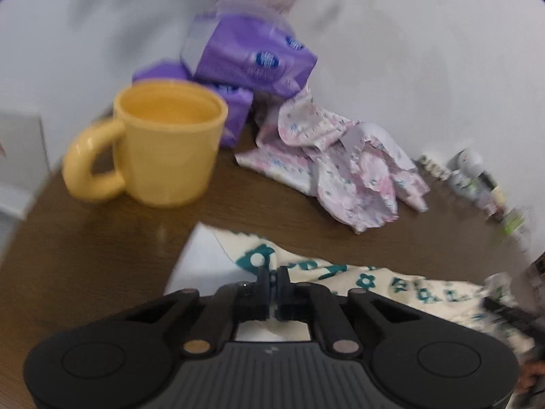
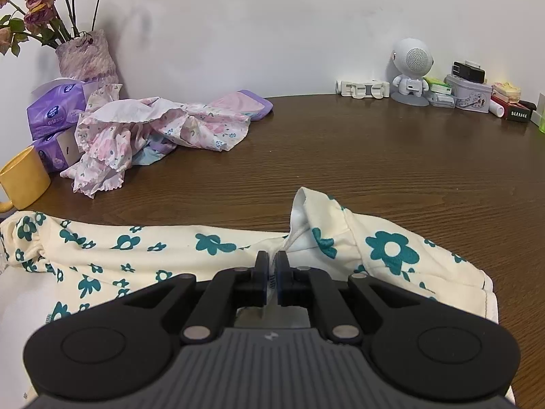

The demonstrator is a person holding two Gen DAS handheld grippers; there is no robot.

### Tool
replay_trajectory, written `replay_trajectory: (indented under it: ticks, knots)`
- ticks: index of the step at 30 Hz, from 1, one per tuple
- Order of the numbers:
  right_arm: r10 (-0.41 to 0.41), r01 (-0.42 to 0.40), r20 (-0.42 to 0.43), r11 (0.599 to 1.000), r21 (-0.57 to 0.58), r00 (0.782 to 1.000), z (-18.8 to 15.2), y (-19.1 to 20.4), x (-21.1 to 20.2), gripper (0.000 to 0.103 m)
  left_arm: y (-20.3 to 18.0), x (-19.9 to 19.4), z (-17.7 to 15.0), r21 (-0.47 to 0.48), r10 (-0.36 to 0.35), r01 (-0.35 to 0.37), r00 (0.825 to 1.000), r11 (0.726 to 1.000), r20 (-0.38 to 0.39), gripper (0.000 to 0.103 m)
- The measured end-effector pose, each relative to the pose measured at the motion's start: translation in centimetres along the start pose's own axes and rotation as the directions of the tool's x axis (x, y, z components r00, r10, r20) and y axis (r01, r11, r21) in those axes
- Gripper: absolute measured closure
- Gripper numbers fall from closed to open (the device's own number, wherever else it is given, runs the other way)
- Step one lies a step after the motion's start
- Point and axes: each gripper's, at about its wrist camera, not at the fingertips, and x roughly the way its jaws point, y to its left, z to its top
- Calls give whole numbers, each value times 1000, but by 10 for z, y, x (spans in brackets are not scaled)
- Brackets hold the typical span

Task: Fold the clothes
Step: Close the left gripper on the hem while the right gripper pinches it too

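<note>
brown table (image 2: 340, 156) wide open, cream garment with teal flowers (image 2: 143, 248) spread along the near edge, barely started, one flap turned up. pink floral clothes (image 2: 163, 126) wait crumpled at the back by the purple tissue packs (image 2: 54, 109). right gripper (image 2: 271, 262) pinches a cream fold; left gripper (image 1: 271, 277) closes on its edge near the yellow mug (image 1: 163, 143). pack labels too blurred to read.

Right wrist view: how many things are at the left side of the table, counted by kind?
Garments in the pink pile: cannot tell
Cream garment with teal flowers: 1
Purple tissue packs: 2
Yellow mug: 1
Vase with dried roses: 1
Total: 5, besides the pile
</note>
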Motion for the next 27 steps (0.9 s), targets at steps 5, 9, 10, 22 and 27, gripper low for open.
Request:
replay_trajectory:
  ticks: [5, 9, 10, 22, 27]
  knots:
    - [-12, 12, 4, 1000, -29, 1000, -1, 3, 0, 99, 0, 0, 2, 43, 48, -49, 998, 998, 27, 101]
    - [-13, 13, 7, 999, -33, 1000, -2, 3, -1, 99, 6, -9, 1, 2, 50, -50, 998, 999, 27, 88]
    - [-11, 11, 7, 999, -32, 1000, -2, 3, -1, 99, 7, -19, -1, 6, 59, -59, 997, 998, 48, 85]
    - [-13, 13, 10, 999, -38, 1000, -2, 4, -1, 98, -22, -53, -56, 264, 110, -101, 994, 959, -21, 65]
    - [-6, 6, 10, 1000, -31, 1000, -3, 2, -1, 98, -24, -43, -59, 328, 223, -221, 974, 919, 32, 103]
